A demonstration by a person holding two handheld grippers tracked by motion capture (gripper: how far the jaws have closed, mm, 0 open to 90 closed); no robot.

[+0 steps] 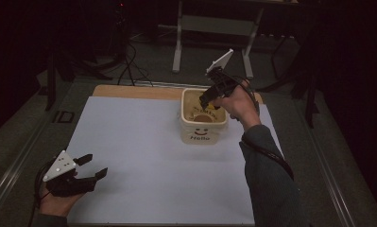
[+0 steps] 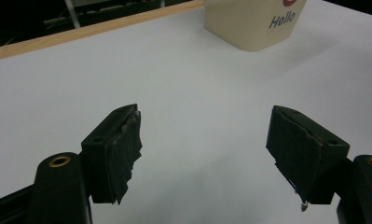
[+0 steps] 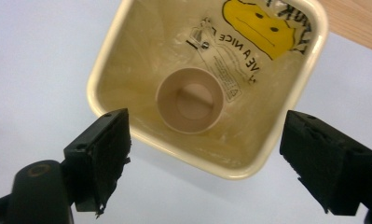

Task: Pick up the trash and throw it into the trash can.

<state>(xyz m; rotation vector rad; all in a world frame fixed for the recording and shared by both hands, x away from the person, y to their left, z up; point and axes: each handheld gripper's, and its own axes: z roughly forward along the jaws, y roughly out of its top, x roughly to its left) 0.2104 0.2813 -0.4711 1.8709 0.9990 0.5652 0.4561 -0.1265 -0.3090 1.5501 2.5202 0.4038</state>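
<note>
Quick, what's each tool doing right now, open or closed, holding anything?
Left tool: open, empty, over the white sheet.
Right tool: open, empty, above the bin holding a cup.

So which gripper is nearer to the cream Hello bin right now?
The right. The right gripper hangs open directly above the Hello bin, looking down at the paper cup inside. The left gripper rests open at the table's near left, well away from it.

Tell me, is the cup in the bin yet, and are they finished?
Looks nearly done. The paper cup already sits upright inside the cream bin, on its plastic liner. The right gripper hovers open above the bin, holding nothing. The left gripper waits open over the white table. What's left is probably just pulling the right hand away.
</note>
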